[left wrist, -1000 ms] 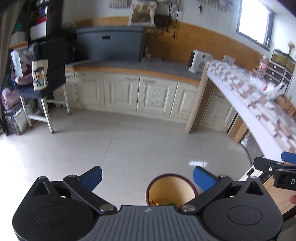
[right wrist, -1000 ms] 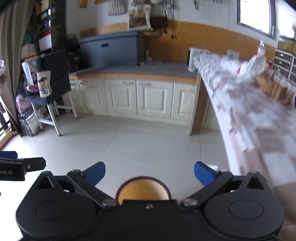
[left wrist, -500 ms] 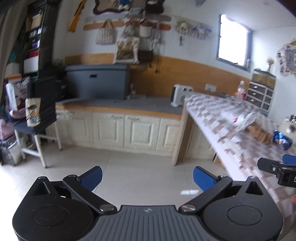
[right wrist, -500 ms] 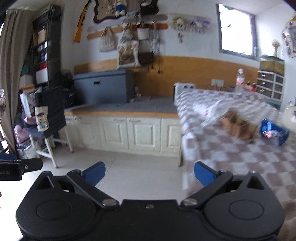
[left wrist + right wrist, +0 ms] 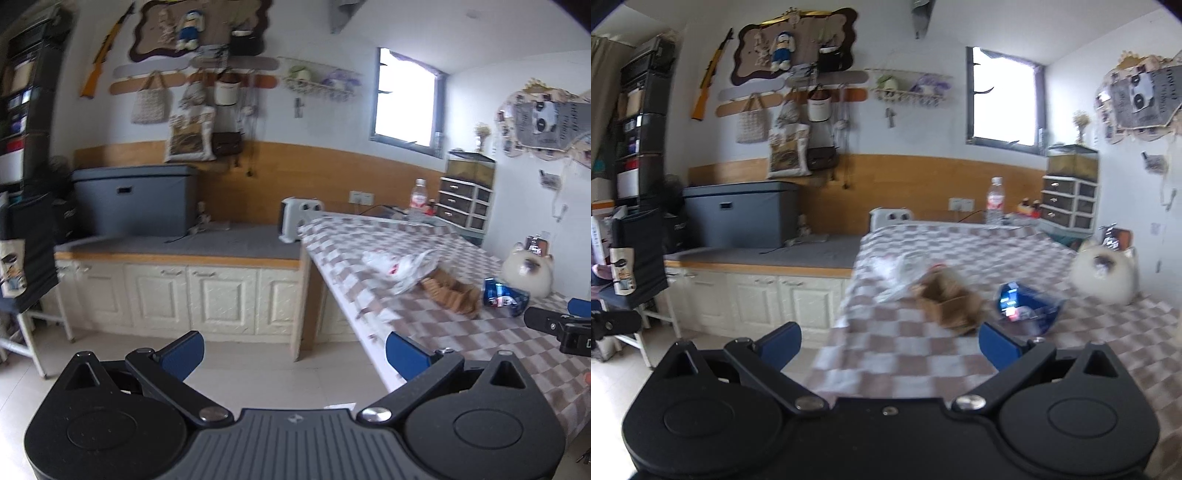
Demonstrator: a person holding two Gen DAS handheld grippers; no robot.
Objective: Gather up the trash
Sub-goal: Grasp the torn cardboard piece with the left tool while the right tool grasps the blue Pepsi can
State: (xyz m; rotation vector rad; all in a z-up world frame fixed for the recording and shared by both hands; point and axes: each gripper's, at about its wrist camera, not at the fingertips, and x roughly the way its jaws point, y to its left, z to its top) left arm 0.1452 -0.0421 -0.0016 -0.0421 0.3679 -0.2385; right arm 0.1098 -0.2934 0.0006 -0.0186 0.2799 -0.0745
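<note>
Three pieces of trash lie together on the checked worktop (image 5: 923, 354), toward its middle and well back from the near edge: a crumpled white plastic bag (image 5: 400, 266) nearest the left edge, a torn brown cardboard piece (image 5: 951, 304) touching it, and a crushed blue can (image 5: 1023, 304) just beside the cardboard on the far-right side.

The left claw (image 5: 293, 352) is spread wide and empty, hanging over the floor off the worktop's left edge. The right claw (image 5: 888, 347) is also wide and empty, over the near part of the worktop with the cardboard straight ahead.

All three should be light. The bag is likely soft and slippery — best pinched at a bunched fold rather than a flat sheet. The cardboard looks stiff enough to grip across a raised wall or edge. The can is dented, thin metal — probably slick, so take it across its flattened middle, not the rounded ends.
</note>
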